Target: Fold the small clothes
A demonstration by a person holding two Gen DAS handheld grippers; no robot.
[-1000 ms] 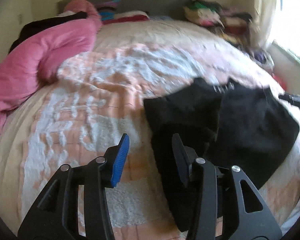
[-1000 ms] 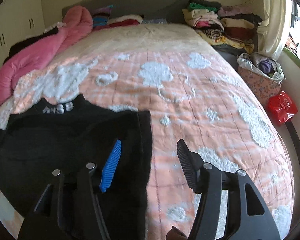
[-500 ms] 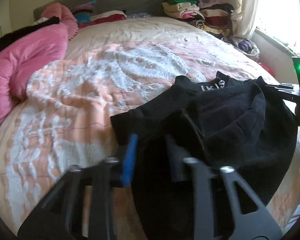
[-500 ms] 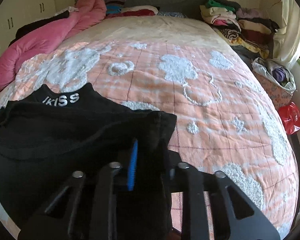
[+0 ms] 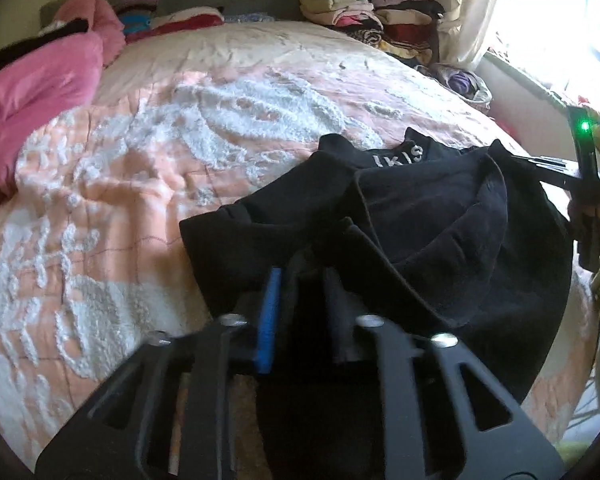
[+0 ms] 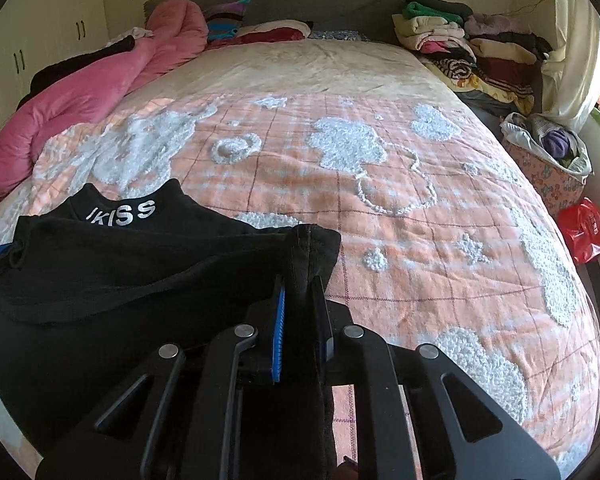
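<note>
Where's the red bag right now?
In the right wrist view, the red bag sits off the bed's right edge, just below the flowered basket of clothes.

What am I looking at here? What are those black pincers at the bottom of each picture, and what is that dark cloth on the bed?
No robot here: a person holds a hand tool with two fingers in each hand, and a camera on each looks along them. One picture is from the left gripper, the other from the right gripper. Both have just pinched shut on a black garment with white letters, one at each side. It lies on a bed with a peach bedspread. A pink quilt and stacked clothes lie farther back.
</note>
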